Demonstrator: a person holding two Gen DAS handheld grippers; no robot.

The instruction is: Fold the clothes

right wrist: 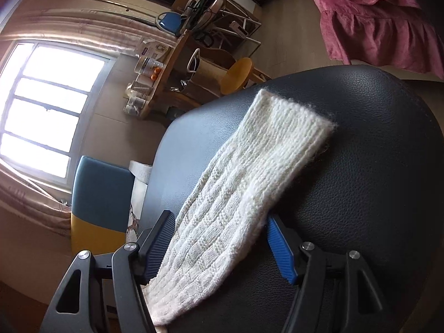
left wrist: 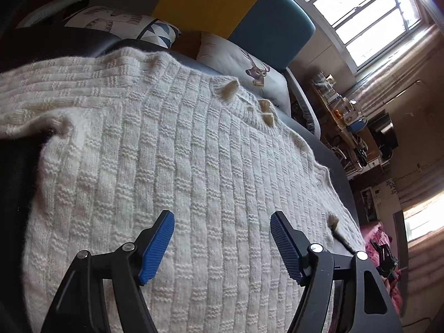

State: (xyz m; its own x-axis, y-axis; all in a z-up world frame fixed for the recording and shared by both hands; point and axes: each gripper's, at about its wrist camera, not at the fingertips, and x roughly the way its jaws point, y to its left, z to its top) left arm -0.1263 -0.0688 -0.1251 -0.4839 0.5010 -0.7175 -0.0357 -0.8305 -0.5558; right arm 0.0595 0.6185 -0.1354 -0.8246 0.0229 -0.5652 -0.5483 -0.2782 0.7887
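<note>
The left gripper [left wrist: 222,242] is seen with its blue-padded fingers [left wrist: 156,247] spread wide, nothing between them, held over the body of a cream knitted sweater [left wrist: 172,149]. The knit is spread flat beneath and beyond both fingers, its neckline [left wrist: 244,102] lying farther out toward a deer-print pillow [left wrist: 249,69]. A sleeve is stretched off to the left side of that view. The sweater is laid on a dark leather-like surface [left wrist: 16,172], behind which a yellow and teal cushion [left wrist: 236,8] is propped.

The right gripper [right wrist: 220,245] is likewise held wide, with the sweater's sleeve [right wrist: 249,172] running between the two fingers [right wrist: 280,249] and on past them; whether the pads touch the knit cannot be told, and it is not pinched. The ribbed cuff [right wrist: 294,116] is found at the far end, flat on the same dark surface [right wrist: 374,166]. A pink ruffled garment [right wrist: 374,22] is visible beyond the surface's edge.

Farther out, a wooden shelf [right wrist: 166,83] is seen by the window, on which jars, small orange items and a blue mug [right wrist: 170,22] are set; their contents cannot be made out.
</note>
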